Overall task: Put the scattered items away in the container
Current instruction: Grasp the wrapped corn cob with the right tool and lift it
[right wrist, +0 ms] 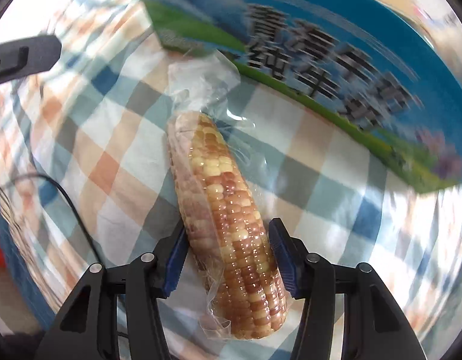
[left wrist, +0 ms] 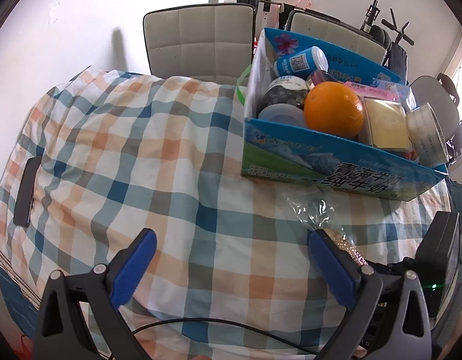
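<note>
Right gripper (right wrist: 228, 255): blue ribbed pads sit on either side of the corn cob (right wrist: 228, 210), pinching its thick lower half through glossy, crinkled clear plastic wrap. Cob is tapered, kernels mixed yellow and reddish-brown, long axis running away from the gripper, narrow tip aimed at the milk carton box (right wrist: 336, 69); loose wrap tail ends just short of the box wall. Cob lies over the soft checked cloth (right wrist: 111, 162) in blue, orange and white. Left gripper (left wrist: 231, 265): fingers spread wide, nothing between them, over the same cloth. Box, printed cardboard, stands beyond; inside are a round orange (left wrist: 333, 109), yellow sponge (left wrist: 387, 124), tape roll (left wrist: 429, 133), blue cylindrical can (left wrist: 300, 61).
</note>
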### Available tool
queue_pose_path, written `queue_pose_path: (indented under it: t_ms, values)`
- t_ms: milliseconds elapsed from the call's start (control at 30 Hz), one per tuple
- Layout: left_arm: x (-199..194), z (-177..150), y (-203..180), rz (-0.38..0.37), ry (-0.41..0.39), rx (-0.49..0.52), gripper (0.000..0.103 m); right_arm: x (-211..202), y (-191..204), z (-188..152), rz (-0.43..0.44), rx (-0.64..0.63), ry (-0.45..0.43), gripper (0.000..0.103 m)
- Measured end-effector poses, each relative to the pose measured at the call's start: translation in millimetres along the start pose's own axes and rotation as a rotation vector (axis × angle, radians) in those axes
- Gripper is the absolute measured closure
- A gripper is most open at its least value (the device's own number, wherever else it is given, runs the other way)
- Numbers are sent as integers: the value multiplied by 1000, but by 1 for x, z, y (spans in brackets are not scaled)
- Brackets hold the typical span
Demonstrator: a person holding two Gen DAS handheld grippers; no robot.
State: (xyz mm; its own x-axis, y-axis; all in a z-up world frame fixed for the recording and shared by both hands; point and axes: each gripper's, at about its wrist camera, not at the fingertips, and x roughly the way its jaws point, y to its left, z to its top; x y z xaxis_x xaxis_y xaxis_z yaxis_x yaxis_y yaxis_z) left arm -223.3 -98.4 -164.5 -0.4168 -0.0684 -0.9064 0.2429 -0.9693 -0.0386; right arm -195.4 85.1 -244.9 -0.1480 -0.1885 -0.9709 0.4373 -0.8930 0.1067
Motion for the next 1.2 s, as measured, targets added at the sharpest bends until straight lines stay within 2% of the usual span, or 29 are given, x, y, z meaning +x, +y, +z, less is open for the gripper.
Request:
queue_pose_path:
  t_ms: [233,267,333,367,400,500,533,567,600,667,700,733,767,867,967,1100,1200]
  values:
    - [-4,7,-10,-15,-9,11,0,-30,-44,-28,254,268,-86,56]
    - [-4,8,-11,-16,-10,12,0,-32,-46,-18,280,289,-91,60]
    - [-3,10,-13,-18,-11,13,0,-40,-44,-20,353,326,-115,73]
    - [-3,11,-14,-18,-10,13,0,-42,-33,-14,367,325,-113,74]
    - [-2,12,-14,-19,-8,11,0,-43,-26,-9,343,288,-98,73]
    - [-1,12,-15,-15,-6,6,0,-42,-6,10,183,175,-95,72]
    - [0,12,-15,-12,-7,6,0,-39,1,20,183,167,-67,71]
    - [0,11,-14,-11,-6,3,0,-34,5,27,204,172,-36,64]
    - [2,10,-12,-9,-1,-3,0,-26,8,30,210,171,0,52]
    - [5,8,-8,-4,9,-18,0,-10,13,32,187,149,76,41]
    - [6,6,-6,-1,12,-27,0,1,19,31,151,115,119,41]
    - [6,5,-2,15,14,-38,2,6,28,32,119,78,119,38]
    - [7,4,3,23,13,-51,0,6,36,33,79,35,107,38]
    - [10,2,14,22,32,-85,0,-3,46,35,0,-25,72,52]
    - [8,0,20,37,23,-87,0,-16,30,27,69,72,8,54]
    - [5,-2,23,39,17,-90,0,-31,-12,11,296,308,-76,55]
    - [4,-2,22,44,16,-86,0,-32,-36,-1,441,437,-116,57]
